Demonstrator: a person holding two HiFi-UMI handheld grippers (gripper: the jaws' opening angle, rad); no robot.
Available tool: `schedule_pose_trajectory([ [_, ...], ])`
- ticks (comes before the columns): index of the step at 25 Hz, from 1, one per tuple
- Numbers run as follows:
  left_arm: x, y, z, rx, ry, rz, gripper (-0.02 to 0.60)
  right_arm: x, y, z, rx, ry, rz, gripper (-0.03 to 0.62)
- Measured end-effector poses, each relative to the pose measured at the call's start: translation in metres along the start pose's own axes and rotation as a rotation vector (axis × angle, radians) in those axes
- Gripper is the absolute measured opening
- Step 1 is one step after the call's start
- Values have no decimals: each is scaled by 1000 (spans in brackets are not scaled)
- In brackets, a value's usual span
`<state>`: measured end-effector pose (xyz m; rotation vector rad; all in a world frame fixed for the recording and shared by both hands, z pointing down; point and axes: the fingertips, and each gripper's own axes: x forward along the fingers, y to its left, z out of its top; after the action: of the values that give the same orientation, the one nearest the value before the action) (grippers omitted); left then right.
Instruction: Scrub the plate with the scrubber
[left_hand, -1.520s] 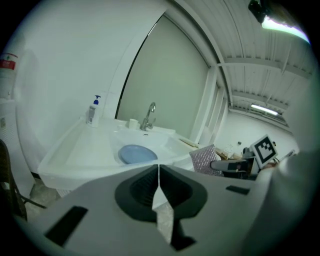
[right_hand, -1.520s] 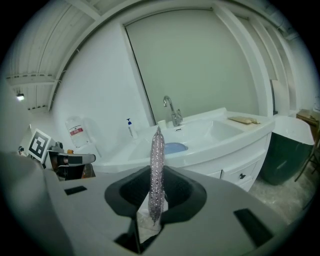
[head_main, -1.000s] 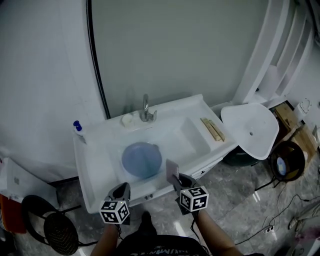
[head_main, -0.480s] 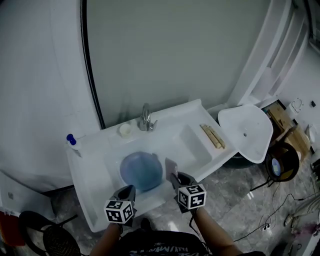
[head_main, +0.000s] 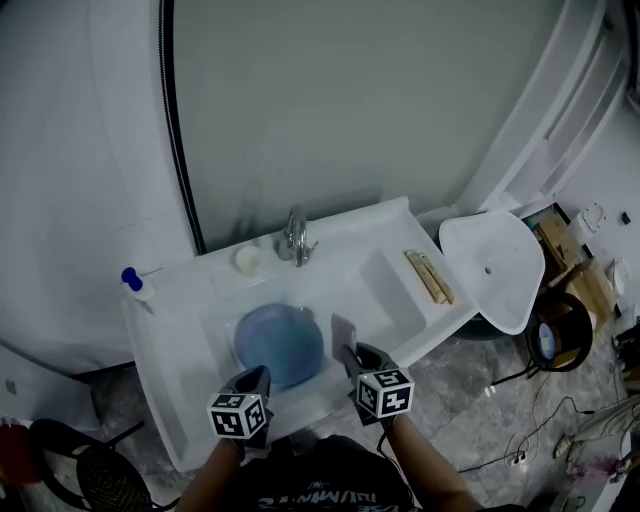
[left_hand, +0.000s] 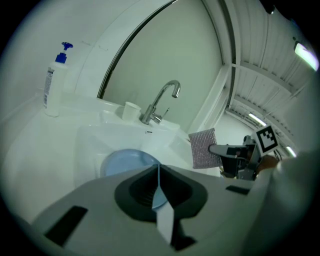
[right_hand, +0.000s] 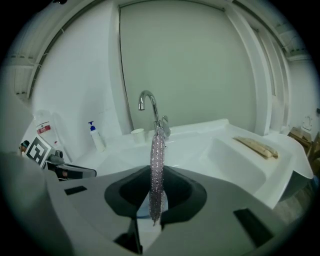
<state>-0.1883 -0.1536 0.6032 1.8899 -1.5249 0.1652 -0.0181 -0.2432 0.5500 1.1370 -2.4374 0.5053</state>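
Observation:
A blue plate (head_main: 279, 345) lies in the basin of the white sink (head_main: 215, 330), partly seen past the jaws as plate (left_hand: 125, 162). My right gripper (head_main: 347, 352) is shut on a flat grey mesh scrubber (head_main: 343, 333), which stands upright between the jaws as a thin strip, scrubber (right_hand: 157, 170), and shows as a square pad, scrubber (left_hand: 203, 149). It hovers at the plate's right edge, above the sink's front rim. My left gripper (head_main: 254, 381) is shut with nothing in it, just in front of the plate.
A chrome tap (head_main: 295, 236) and a small white cup (head_main: 248, 258) stand at the back of the sink. A soap pump bottle (head_main: 134, 283) is at the left corner. Wooden sticks (head_main: 429, 276) lie on the right drainboard. A white basin (head_main: 494, 265) leans on the floor to the right.
Both grippers have come closer to the sink, and the view has shifted so the sink sits lower and further left. The scrubber stays held in the right gripper.

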Motion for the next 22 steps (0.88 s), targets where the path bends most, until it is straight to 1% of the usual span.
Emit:
schedule_pose_trajectory([
  [5,9,15,-7,-52,17,79,21,25,-4,-3,-14,34,71,77],
  [9,12,22,-12,-99,13,170,21,49,-11,-6,-51,81,156,77],
  [13,13,24,-18,-166,-4,252,21,72,-21,-1,-95,115,237,77],
  [18,19,33,-30,-219,19,358,21,95,-27,4,-109,137,322,77],
  [20,22,36,-34,-252,31,382,21,104,-29,6,-119,145,347,77],
  [22,27,35,-39,-277,52,391,23,111,-31,8,-126,152,369,77],
])
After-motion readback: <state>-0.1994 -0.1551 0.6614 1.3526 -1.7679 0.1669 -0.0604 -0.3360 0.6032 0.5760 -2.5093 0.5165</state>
